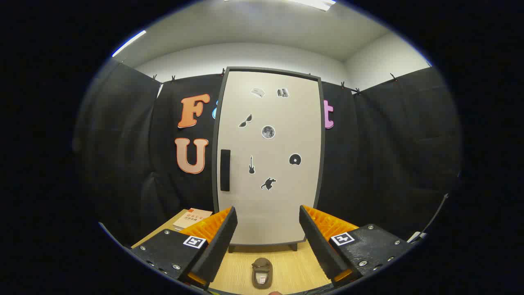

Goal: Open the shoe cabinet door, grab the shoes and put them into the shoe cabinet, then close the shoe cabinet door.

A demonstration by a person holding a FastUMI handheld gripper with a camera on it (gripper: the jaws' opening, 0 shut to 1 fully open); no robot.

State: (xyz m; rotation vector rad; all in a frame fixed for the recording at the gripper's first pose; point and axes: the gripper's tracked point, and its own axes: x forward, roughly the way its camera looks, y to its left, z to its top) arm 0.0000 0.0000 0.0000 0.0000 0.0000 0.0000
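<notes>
The shoe cabinet (268, 164) stands upright on the wooden table beyond my fingers, its pale door closed and dotted with several small stickers. A dark vertical handle (225, 170) sits near the door's left edge. A brown shoe (262, 273) lies on the table in front of the cabinet, low between my two fingers. My gripper (268, 229) is open, held back from the cabinet and above the shoe, with nothing between its fingers.
A book (191, 219) with a pale and orange cover lies on the wooden table (241, 270) to the left of the cabinet, partly behind my left finger. Black cloth walls close in behind and on both sides of the cabinet.
</notes>
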